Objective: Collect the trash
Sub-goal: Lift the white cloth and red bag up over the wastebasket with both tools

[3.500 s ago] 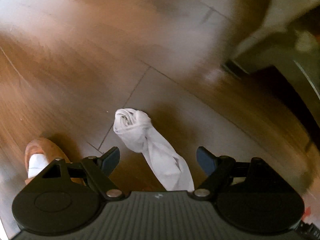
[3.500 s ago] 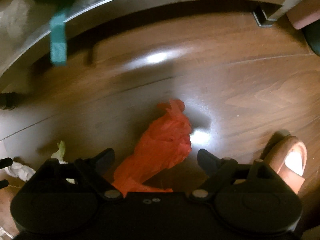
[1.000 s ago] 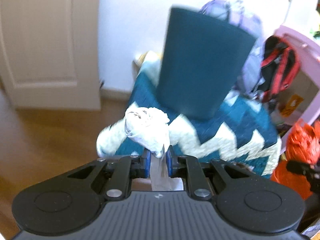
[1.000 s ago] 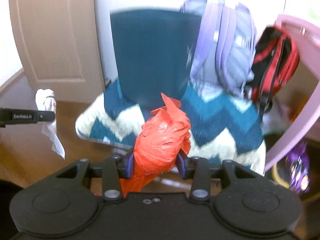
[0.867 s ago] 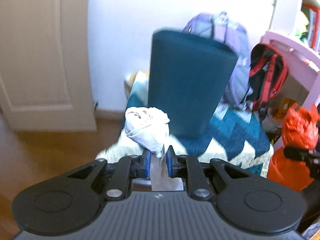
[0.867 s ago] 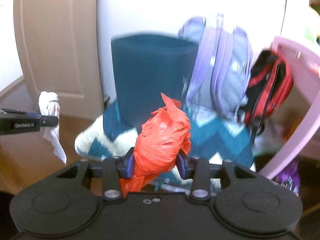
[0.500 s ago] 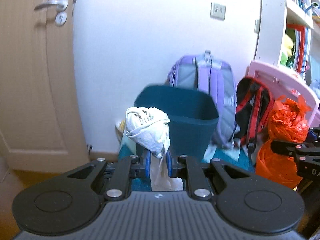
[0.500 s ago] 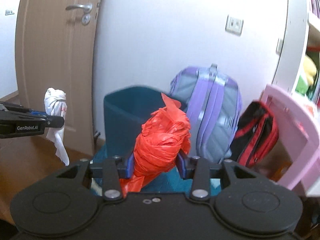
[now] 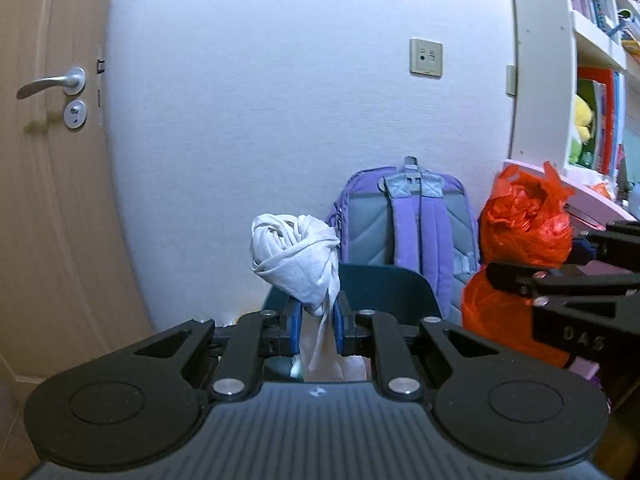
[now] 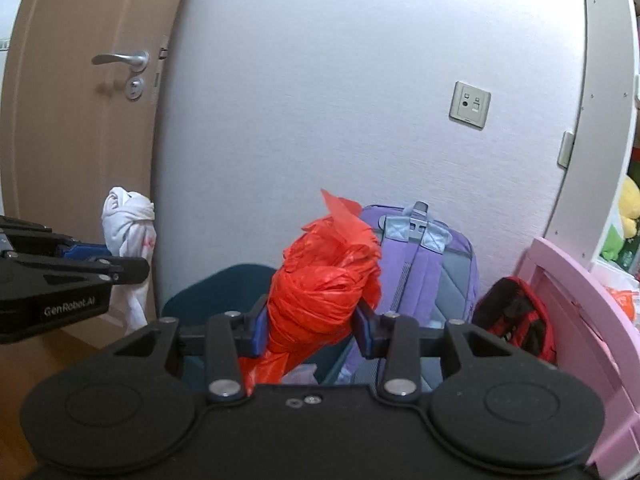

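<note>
Two bits of trash are up in the air right now, one per gripper, and both look headed for the dark teal bin [image 9: 384,292] sitting low against the wall in front of the purple backpack [image 9: 404,216]. My take on doing this step right: get each load properly over the bin's open mouth before letting go, since both are soft and floppy and could catch on the rim or slide off onto the floor. I'd drop them one at a time so the grippers don't crowd each other. The left gripper [image 9: 316,320] has its jaws nearly together, pinching the white knotted rag [image 9: 296,260] low down, so the knot bulges above the fingers and a loose tail hangs below them. The right gripper [image 10: 308,326] is clamped around the waist of the scrunched orange plastic bag [image 10: 324,276], fingers pressed into both sides, with most of the bundle sticking up past the fingertips.
</note>
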`<state>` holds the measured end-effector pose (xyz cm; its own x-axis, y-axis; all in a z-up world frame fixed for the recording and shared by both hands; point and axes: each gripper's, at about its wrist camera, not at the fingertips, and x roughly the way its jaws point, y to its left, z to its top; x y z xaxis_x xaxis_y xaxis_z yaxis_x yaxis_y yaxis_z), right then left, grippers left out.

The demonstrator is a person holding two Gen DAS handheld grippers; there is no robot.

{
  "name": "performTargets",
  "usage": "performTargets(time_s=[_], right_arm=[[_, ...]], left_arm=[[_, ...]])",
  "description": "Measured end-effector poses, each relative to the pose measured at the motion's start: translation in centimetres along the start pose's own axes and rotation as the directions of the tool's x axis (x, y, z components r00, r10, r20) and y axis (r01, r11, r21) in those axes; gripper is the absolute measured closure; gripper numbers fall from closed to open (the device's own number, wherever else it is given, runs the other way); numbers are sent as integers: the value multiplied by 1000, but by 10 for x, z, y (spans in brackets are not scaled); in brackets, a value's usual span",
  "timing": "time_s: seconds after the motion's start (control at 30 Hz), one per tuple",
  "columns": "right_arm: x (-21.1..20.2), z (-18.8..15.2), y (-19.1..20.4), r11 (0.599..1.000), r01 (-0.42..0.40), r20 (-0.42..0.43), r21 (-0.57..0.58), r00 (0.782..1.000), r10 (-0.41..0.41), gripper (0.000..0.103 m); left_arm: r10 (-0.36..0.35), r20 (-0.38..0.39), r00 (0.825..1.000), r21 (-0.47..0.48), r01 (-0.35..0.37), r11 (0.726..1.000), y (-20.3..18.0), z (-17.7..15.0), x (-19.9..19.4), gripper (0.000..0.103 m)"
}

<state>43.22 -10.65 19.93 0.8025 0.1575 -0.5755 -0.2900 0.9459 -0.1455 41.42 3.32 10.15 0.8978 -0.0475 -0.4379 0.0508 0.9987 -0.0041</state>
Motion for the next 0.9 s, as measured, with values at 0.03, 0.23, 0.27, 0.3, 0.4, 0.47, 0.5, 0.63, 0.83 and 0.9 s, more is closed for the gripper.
performTargets(time_s=[0.03,0.23,0.27,0.3,0.4,0.47,0.5,0.63,0.83,0.9], right_arm=[[10,3,0,1000,2,-4,4,1000,-2,63],[66,8,-1,999,22,-27,29,999,-21,63],[74,6,-1,999,17,-34,36,999,-16,63],[82,5,-1,999,15,-41,41,999,-13,63],[107,0,-2,998,8,-62,56,998,-5,63],[122,-5,-1,998,2,-82,61,997,3,63],[131,-8,-1,998,-2,-96,60,995,8,63],[155,-24,2,999,-26,-153,43,988,32,63],[180,-46,12,995,-98,-244,-22,966,89,61],[181,-50,16,994,-102,-239,-47,967,88,60]], left_arm=[[0,-3,1000,-3,0,1000,2,3,8,87],[9,-43,999,-19,-10,1000,11,13,59,87],[11,-52,999,-16,-11,1000,12,12,68,87],[9,-60,998,-11,-10,1000,12,11,76,87],[16,-92,996,9,-15,1000,11,7,103,87],[20,-116,993,16,-18,1000,10,3,121,87],[18,-131,991,15,-16,1000,11,1,130,87],[13,-198,980,16,-10,1000,13,-5,161,87],[11,-285,959,56,5,998,10,-16,194,87],[17,-306,952,73,6,997,10,-20,201,87]])
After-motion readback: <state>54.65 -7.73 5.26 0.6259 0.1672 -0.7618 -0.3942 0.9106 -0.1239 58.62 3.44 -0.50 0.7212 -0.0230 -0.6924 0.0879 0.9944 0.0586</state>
